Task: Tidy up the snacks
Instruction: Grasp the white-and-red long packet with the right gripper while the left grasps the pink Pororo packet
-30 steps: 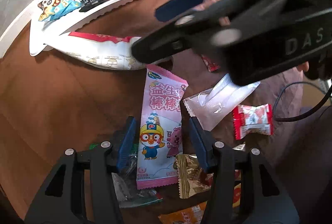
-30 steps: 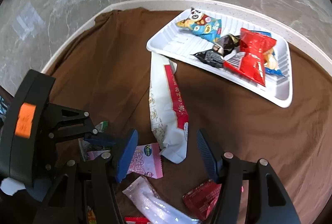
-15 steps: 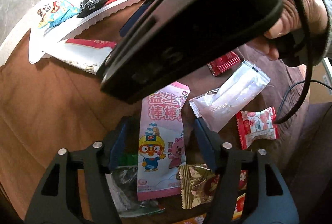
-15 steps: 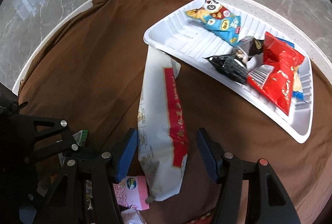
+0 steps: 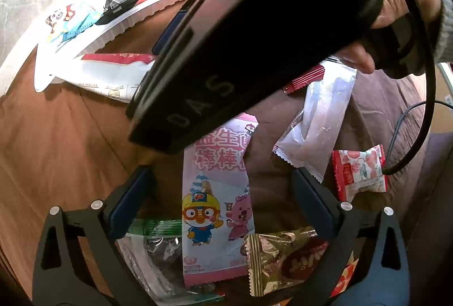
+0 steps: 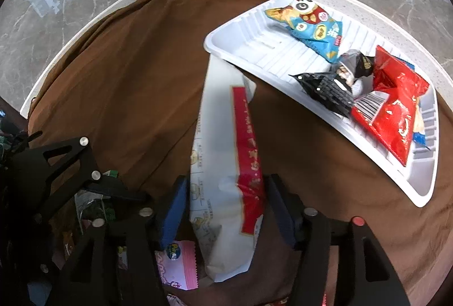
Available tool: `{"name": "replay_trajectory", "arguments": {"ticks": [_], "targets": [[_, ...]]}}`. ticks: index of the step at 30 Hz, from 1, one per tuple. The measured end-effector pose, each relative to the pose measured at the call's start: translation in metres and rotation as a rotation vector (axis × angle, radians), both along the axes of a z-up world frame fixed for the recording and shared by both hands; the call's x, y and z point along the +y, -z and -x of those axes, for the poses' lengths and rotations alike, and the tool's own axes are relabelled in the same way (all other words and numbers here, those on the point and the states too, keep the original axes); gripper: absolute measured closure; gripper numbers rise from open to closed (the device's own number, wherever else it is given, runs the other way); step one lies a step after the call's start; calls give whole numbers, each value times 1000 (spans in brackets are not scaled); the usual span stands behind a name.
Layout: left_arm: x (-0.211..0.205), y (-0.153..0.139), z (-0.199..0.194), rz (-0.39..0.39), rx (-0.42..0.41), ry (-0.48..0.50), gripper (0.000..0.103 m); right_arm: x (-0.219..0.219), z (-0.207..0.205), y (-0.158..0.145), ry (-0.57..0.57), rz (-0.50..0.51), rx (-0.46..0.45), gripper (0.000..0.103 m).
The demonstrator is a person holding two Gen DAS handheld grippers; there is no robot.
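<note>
- Left gripper (image 5: 222,199): fingers spread wide, nothing between the pads, low over a heap of loose snacks on the brown cloth (image 5: 62,141) that covers the worktop.
- Under its left finger, a clear packet with a green top (image 5: 157,246), lower end cut off by the frame; contents dark and hard to make out.
- Between the fingers, flat on the cloth, a pink cartoon packet (image 5: 216,209); top edge hidden behind the body of the other gripper.
- Beside it, a gold-brown candy wrapper (image 5: 283,260), overlapping the pink packet's lower corner and partly behind the right finger.
- Further right, a translucent white sachet (image 5: 320,124) and a red-and-white candy (image 5: 359,171), both clear of the fingers.
- Far left in the right wrist view, only the black frame of the left gripper, edge-on and dim.
- Right gripper (image 6: 226,208): fingers narrowed around the long white packet with a red stripe (image 6: 223,153), blue pads at or very near its sides; firm contact hard to judge from the blur.
- Far end of that packet tucked under the rim of the white tray (image 6: 243,51); near end overhanging the pink packet.
- On the tray, left to right: panda packet (image 6: 311,25), black packet (image 6: 328,87), red packet (image 6: 390,107); something blue beneath the red one, mostly hidden.
</note>
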State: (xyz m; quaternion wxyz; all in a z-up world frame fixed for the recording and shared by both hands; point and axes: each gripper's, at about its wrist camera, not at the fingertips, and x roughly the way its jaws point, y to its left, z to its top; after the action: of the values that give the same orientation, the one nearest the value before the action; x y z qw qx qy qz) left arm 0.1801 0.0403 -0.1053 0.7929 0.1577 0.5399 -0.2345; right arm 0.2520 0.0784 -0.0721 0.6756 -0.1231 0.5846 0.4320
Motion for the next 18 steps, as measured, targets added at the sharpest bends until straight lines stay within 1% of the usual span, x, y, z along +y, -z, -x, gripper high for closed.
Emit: {"name": "replay_trajectory", "arguments": {"ticks": [3, 5, 7, 10, 11, 12, 13, 14, 15, 16, 17, 18], "targets": [[1, 0, 1, 7, -7, -1, 2, 4, 4, 0, -25, 3, -11, 31], [5, 1, 9, 7, -8, 0, 2, 8, 9, 1, -53, 7, -27, 24], [8, 1, 10, 6, -8, 0, 2, 10, 12, 1, -61, 12, -41, 23], [13, -1, 12, 14, -14, -6, 4, 9, 9, 1, -42, 1, -31, 24], [12, 0, 14, 14, -17, -9, 4, 8, 8, 1, -34, 1, -30, 29], [14, -1, 14, 16, -19, -15, 7, 7, 6, 1, -21, 12, -39, 33], [16, -2, 14, 18, -28, -21, 14, 4, 7, 0, -15, 26, -54, 46], [18, -4, 14, 24, -37, -33, 20, 3, 6, 0, -12, 36, -65, 51], [23, -7, 14, 34, -51, -51, 39, 1, 3, 0, -8, 33, -54, 51], [26, -10, 14, 37, -62, -62, 65, -1, 1, 1, 1, 26, -44, 52], [33, -12, 11, 49, -68, -91, 72, -1, 1, 0, 3, 28, -44, 54], [38, -13, 10, 73, -55, -99, 72, -1, 1, 0, 2, 28, -43, 56]]}}
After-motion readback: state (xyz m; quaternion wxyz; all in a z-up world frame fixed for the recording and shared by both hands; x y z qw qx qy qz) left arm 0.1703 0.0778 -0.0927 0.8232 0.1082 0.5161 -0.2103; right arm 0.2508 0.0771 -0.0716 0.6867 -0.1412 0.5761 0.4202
